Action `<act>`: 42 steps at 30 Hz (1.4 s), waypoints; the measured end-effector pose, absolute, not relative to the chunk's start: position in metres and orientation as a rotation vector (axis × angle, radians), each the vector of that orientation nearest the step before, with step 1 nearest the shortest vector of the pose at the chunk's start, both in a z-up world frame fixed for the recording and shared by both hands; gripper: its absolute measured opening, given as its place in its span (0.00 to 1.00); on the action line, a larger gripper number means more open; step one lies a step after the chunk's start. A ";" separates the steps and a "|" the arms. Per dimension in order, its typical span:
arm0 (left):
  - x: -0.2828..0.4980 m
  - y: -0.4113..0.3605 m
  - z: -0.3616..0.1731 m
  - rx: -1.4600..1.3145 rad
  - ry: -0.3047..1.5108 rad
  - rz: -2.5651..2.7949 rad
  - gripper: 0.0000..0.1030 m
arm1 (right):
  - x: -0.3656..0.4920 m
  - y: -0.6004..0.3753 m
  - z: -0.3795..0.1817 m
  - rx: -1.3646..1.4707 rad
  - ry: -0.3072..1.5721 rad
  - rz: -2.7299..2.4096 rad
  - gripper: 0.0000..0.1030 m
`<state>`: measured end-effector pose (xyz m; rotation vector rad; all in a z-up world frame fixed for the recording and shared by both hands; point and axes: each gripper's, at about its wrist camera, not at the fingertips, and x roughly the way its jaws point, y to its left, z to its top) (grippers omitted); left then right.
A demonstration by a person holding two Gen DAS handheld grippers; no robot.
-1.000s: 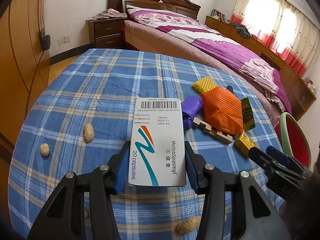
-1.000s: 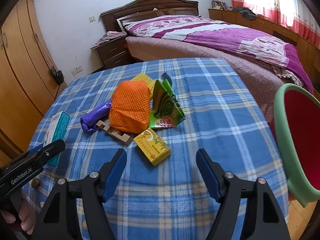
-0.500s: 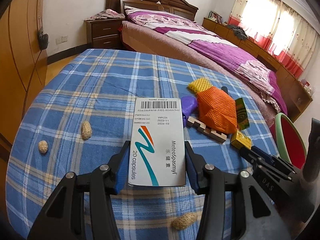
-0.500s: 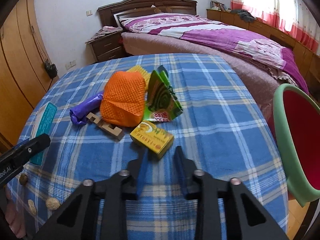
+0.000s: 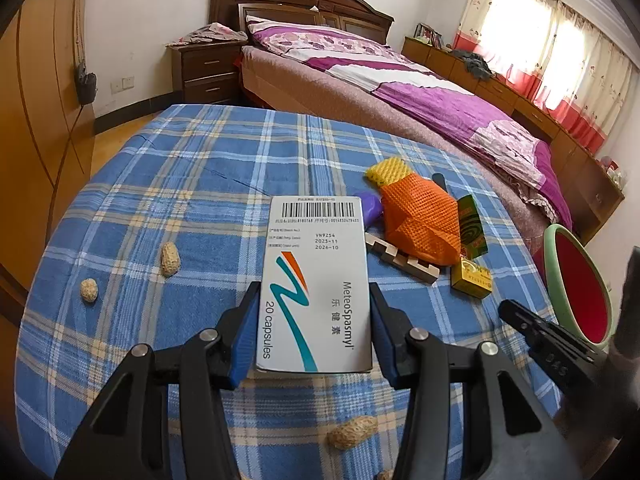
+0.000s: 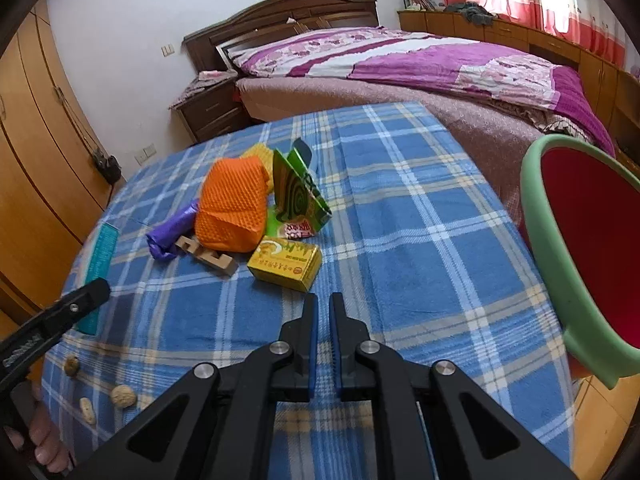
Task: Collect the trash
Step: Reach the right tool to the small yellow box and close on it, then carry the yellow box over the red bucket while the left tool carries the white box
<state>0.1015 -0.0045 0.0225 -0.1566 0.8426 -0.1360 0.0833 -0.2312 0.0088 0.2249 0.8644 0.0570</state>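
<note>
Left gripper (image 5: pixel 312 320) clamped on a white MeteoSpasmyl capsule box (image 5: pixel 316 284), blue pads pressed to both long sides, box held flat above the table (image 5: pixel 192 184), barcode end pointing far. Right gripper (image 6: pixel 323 312) pinched nearly closed with nothing between the pads, just near of a small yellow box (image 6: pixel 285 259). Table wears a blue plaid cloth with white and tan lines. Trash cluster sits mid-right: orange foam net (image 6: pixel 232 208) lying over a wooden notched piece (image 6: pixel 208 254), purple wrapper (image 6: pixel 170 236) at its left, yellow foam net (image 5: pixel 388 170) behind it, green mosquito-coil box (image 6: pixel 298 192) propped up at its right, yellow box nearest. Peanut shells (image 5: pixel 170 258) scattered at left and near edge. Red basin with green rim (image 6: pixel 580 240) off the table's right edge. Room: bed with purple-pink quilt (image 5: pixel 420 84) beyond the table, dark wood headboard (image 5: pixel 304 8), nightstand (image 5: pixel 206 72) left of it, orange-wood wardrobe (image 5: pixel 36 92) along left wall, low cabinets under a curtained window (image 5: pixel 548 56) at far right.
</note>
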 end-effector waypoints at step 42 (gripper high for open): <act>0.102 -0.029 0.027 -0.141 0.835 -0.184 0.49 | 0.077 -0.231 0.019 0.226 0.842 0.038 0.48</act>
